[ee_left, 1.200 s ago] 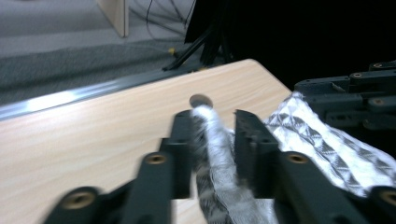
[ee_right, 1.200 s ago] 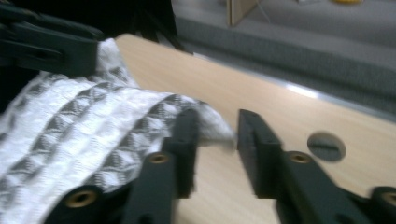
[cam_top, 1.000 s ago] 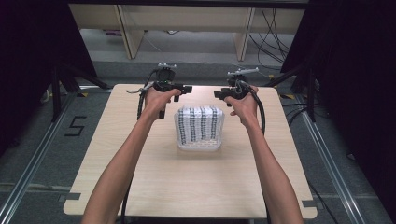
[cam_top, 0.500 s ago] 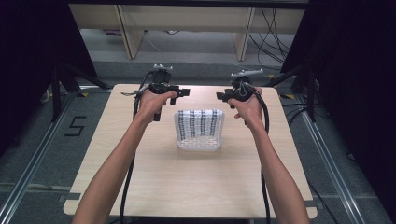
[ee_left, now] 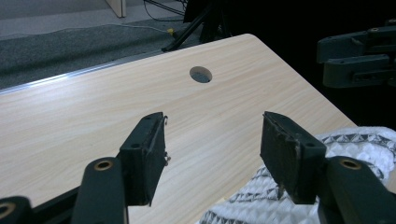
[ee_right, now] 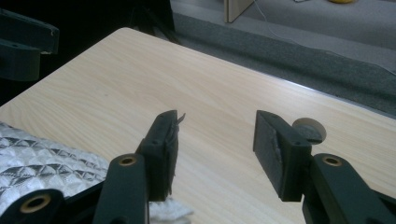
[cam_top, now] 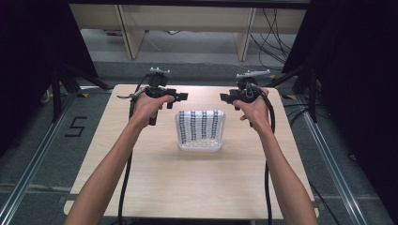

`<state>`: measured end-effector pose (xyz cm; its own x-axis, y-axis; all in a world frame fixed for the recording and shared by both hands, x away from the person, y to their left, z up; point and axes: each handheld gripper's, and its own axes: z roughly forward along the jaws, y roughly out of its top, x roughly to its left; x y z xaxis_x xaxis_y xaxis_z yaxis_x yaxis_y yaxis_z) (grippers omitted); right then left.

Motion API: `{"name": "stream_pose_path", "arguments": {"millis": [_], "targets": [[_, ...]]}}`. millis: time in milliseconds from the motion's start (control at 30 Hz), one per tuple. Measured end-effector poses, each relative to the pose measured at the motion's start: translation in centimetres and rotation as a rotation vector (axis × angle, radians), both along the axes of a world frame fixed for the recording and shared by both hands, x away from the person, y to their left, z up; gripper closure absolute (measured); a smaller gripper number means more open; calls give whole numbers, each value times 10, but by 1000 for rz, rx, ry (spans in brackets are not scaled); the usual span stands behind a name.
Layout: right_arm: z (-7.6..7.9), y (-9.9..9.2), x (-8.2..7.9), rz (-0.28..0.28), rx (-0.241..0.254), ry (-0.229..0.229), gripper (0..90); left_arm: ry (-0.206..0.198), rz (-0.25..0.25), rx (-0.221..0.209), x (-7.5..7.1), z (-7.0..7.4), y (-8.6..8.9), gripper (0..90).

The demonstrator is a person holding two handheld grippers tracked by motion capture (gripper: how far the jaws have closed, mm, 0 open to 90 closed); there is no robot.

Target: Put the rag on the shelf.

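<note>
A folded white cloth [cam_top: 200,130] with a dark diamond pattern lies on the middle of the wooden table [cam_top: 197,187]. My left gripper [cam_top: 182,96] hovers just beyond the cloth's far left corner, pointing right. The right gripper [cam_top: 225,97] faces it from beyond the far right corner. In the left gripper view the jaws [ee_left: 212,135] stand open over bare wood, with the cloth [ee_left: 355,144] below and to the right. The right gripper [ee_right: 215,135] in its own view is open too, holding nothing, and the cloth [ee_right: 42,154] lies at lower left.
A round cable hole [ee_left: 201,74] sits near the table's far edge, and another [ee_right: 308,128] shows behind the right jaw. Cables trail from both grippers off the near edge. Dark stands and grey floor surround the table.
The cloth has settled flatter onto the table. Both hands have drawn slightly outward, away from it.
</note>
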<state>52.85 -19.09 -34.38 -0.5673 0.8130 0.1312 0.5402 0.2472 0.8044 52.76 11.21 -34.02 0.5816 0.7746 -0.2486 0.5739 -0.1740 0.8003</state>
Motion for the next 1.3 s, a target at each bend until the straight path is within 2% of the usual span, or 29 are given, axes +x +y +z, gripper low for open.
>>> {"name": "stream_pose_path", "arguments": {"millis": [100, 200, 233, 267, 300, 400, 500, 567, 667, 733, 767, 800, 933, 1167, 1200, 1233, 1300], "targets": [[0, -1, -1, 3, -4, 2, 508, 11, 4, 0, -2, -2, 3, 385], [-1, -1, -3, 0, 13, 10, 497, 17, 1, -2, -3, -2, 5, 363], [-1, -3, -2, 7, -8, -9, 492, 15, 7, -2, -3, -2, 5, 363], [-1, -2, -3, 12, 4, 0, 488, 22, 10, -18, -4, -2, 6, 358], [-1, -2, -5, -2, 4, 15, 481, 20, 11, -18, -4, -1, 7, 352], [-1, -2, -6, 2, 17, 18, 469, 17, 10, -9, -6, 0, 9, 342], [-2, -4, -6, 7, 13, 5, 457, 26, 14, -15, -9, 1, 10, 325], [-1, -5, -7, 10, 13, 2, 451, 23, 12, -27, -13, 1, 9, 325], [0, -5, -10, 4, 22, 16, 445, 21, -1, -12, -17, 2, 10, 321], [0, -7, -11, 15, 12, -3, 443, 18, 8, -22, -20, 2, 10, 312], [0, -6, -12, 15, 27, 1, 441, 19, 2, -14, -21, 2, 12, 307], [0, -6, -13, 14, 30, 7, 438, 19, 7, -26, -23, 2, 13, 303], [2, -6, -17, 8, 29, 11, 426, 14, 1, -11, -27, 3, 18, 291], [7, -6, -25, 31, 17, -12, 400, 4, 4, -39, -37, 3, 27, 281], [8, -7, -25, 40, 1, -20, 399, 6, 4, -40, -39, 3, 28, 280], [9, -7, -27, 33, 14, -12, 397, 3, -2, -37, -41, 3, 30, 280], [10, -9, -28, 38, 7, -23, 395, 3, -3, -33, -45, 3, 33, 278]]}}
